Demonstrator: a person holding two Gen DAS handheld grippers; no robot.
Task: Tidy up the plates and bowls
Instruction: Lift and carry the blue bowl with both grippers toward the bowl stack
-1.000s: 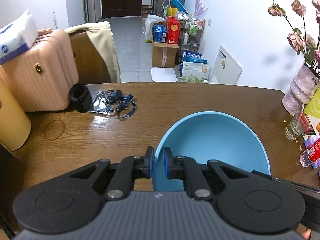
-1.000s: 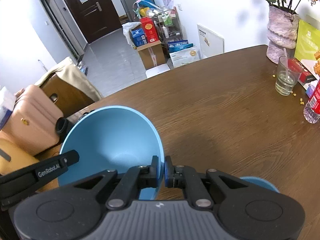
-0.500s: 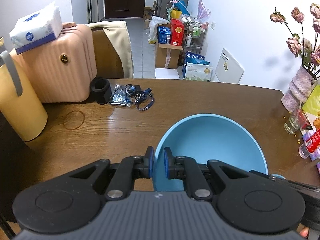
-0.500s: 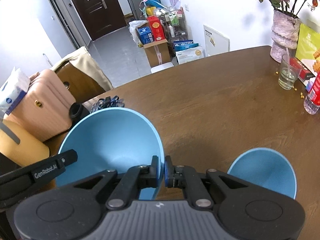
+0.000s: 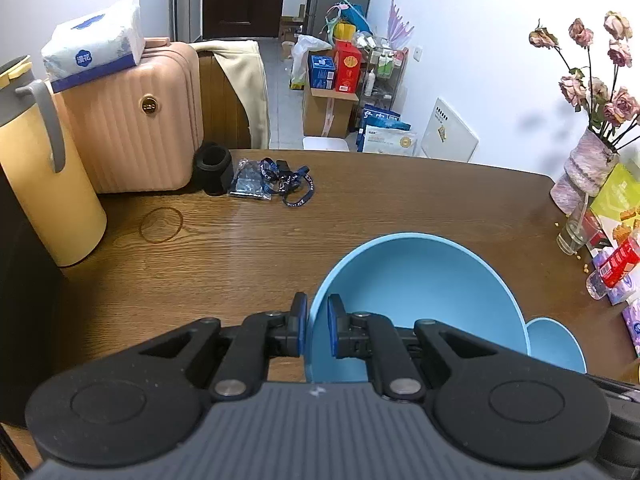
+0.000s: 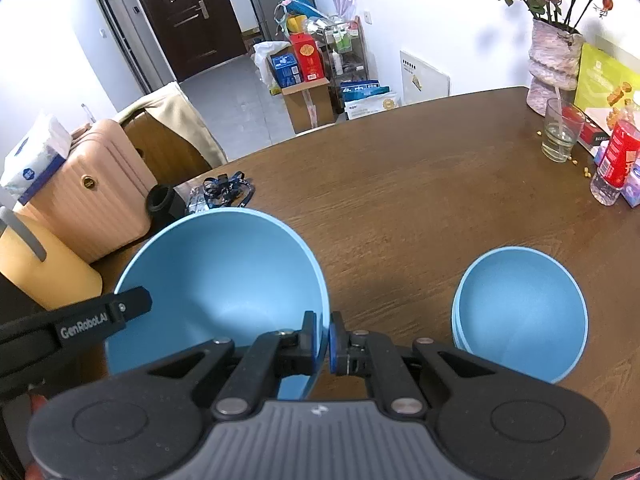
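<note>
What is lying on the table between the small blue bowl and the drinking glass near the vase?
Nothing: in the right wrist view, only bare wooden table separates the small blue bowl from the drinking glass.

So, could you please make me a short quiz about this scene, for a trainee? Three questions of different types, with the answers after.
1. True or false: both the left gripper and the right gripper are shut on the rim of the same large blue bowl.
2. Multiple choice: where is the smaller blue bowl in the right wrist view? A) inside the large bowl B) on the table, to the right of the large bowl C) on the pink suitcase
3. Fill in: the drinking glass stands near the ______ that holds dried roses.

Key
1. True: each pinches an opposite side of the rim.
2. B
3. vase
</note>
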